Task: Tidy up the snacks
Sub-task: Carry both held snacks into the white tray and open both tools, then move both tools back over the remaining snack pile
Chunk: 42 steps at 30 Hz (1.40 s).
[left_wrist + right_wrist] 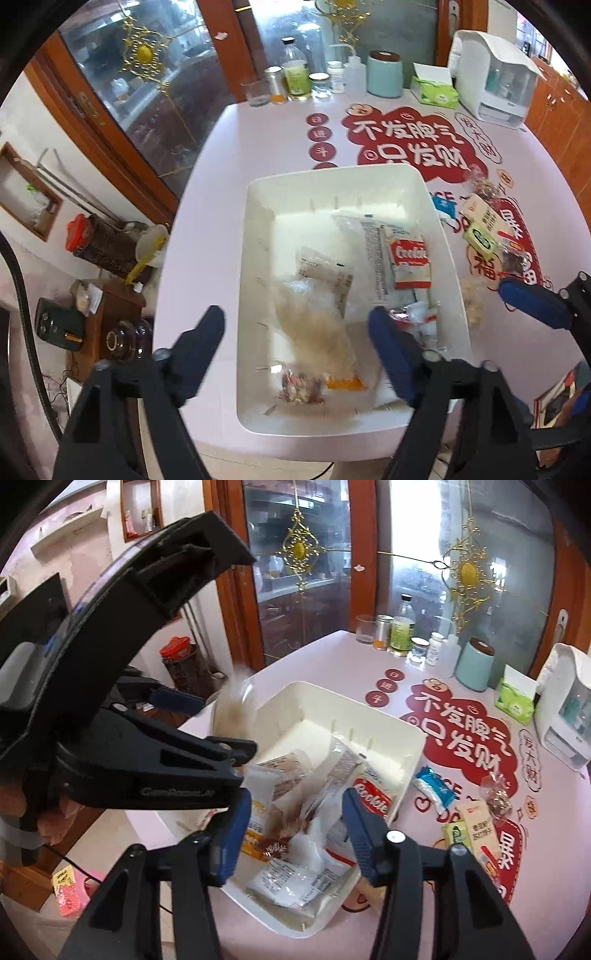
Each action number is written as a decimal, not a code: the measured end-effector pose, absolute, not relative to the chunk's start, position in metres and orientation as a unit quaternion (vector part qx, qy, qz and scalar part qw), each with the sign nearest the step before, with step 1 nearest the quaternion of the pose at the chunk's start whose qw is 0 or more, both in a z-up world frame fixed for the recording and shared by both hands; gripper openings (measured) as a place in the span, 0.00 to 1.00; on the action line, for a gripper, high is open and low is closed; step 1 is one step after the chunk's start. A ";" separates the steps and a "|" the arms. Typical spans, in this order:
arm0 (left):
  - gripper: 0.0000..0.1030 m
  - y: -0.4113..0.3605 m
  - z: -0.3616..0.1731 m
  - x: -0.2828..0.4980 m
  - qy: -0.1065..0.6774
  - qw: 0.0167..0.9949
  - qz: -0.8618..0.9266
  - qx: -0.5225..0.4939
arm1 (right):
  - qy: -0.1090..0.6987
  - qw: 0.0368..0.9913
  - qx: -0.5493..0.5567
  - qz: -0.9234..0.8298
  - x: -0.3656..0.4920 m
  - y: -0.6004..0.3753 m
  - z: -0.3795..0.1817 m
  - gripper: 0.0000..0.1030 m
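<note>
A white plastic bin [436,206] sits on a pale pink table [221,184] printed with red lettering. Snack packets lie piled inside it: a red and white cookie packet [410,258] toward the right wall, a clear bag of pale snacks [317,325] in the middle, blurred, and a small bag of mixed pieces [299,387] at the near end.

The left gripper [295,332] hangs over the near half of the bin with its jaws spread wide and nothing pressed between them. The right gripper [291,823] hovers over the near right part of the bin, jaws also apart, gripping nothing.

More snacks lie on the table to the right of the bin: a blue packet [432,786], a green packet [458,836] and a beige packet [480,823]. Bottles and jars [295,77] stand along the far edge.
</note>
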<state>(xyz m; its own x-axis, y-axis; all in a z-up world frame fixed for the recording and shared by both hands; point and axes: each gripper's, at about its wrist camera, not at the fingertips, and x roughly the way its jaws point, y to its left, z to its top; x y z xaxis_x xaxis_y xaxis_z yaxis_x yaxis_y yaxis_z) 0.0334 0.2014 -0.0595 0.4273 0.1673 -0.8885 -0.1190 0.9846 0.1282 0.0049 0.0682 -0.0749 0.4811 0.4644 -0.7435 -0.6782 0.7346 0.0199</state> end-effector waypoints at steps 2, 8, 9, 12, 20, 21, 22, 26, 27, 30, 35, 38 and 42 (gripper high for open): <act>0.83 0.204 -0.059 0.032 0.528 0.845 0.084 0.011 | 0.387 0.849 -0.132 0.336 0.007 0.065 -0.075 0.57; 0.84 0.203 -0.058 0.030 0.531 0.844 0.081 -0.007 | 0.384 0.850 -0.129 0.337 0.003 0.060 -0.073 0.63; 0.84 0.201 -0.058 0.030 0.531 0.844 0.080 -0.005 | 0.384 0.850 -0.129 0.338 0.002 0.060 -0.073 0.63; 0.84 0.196 -0.058 0.029 0.531 0.844 0.077 -0.004 | 0.383 0.850 -0.130 0.338 0.000 0.057 -0.072 0.64; 0.84 0.183 -0.055 0.030 0.530 0.845 0.072 -0.004 | 0.388 0.851 -0.122 0.333 0.002 0.047 -0.072 0.64; 0.84 0.182 -0.056 0.031 0.531 0.844 0.072 -0.004 | 0.388 0.851 -0.121 0.332 0.002 0.045 -0.072 0.64; 0.84 0.181 -0.055 0.031 0.531 0.844 0.072 -0.005 | 0.388 0.851 -0.121 0.331 0.002 0.044 -0.072 0.64; 0.84 0.169 -0.055 0.033 0.531 0.844 0.069 -0.003 | 0.389 0.853 -0.115 0.328 0.002 0.033 -0.072 0.64; 0.84 0.166 -0.054 0.033 0.530 0.845 0.068 -0.003 | 0.390 0.854 -0.112 0.326 0.003 0.030 -0.071 0.64; 0.84 0.157 -0.054 0.035 0.529 0.846 0.064 -0.003 | 0.393 0.855 -0.103 0.322 0.005 0.020 -0.071 0.64; 0.84 0.140 -0.059 0.038 0.537 0.842 0.056 0.000 | 0.402 0.855 -0.090 0.314 0.011 0.003 -0.074 0.64; 0.85 0.131 -0.061 0.040 0.538 0.841 0.050 -0.007 | 0.407 0.857 -0.079 0.307 0.016 -0.013 -0.075 0.64; 0.85 0.110 -0.064 0.043 0.543 0.839 0.040 0.002 | 0.413 0.861 -0.061 0.289 0.027 -0.036 -0.078 0.64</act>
<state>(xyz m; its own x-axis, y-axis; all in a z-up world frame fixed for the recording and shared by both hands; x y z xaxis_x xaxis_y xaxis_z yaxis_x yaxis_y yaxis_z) 0.0431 0.1100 -0.0641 0.4068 0.0690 -0.9109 -0.0655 0.9968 0.0462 0.0268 -0.0363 -0.0776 0.4918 0.4476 -0.7469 -0.5488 0.8252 0.1332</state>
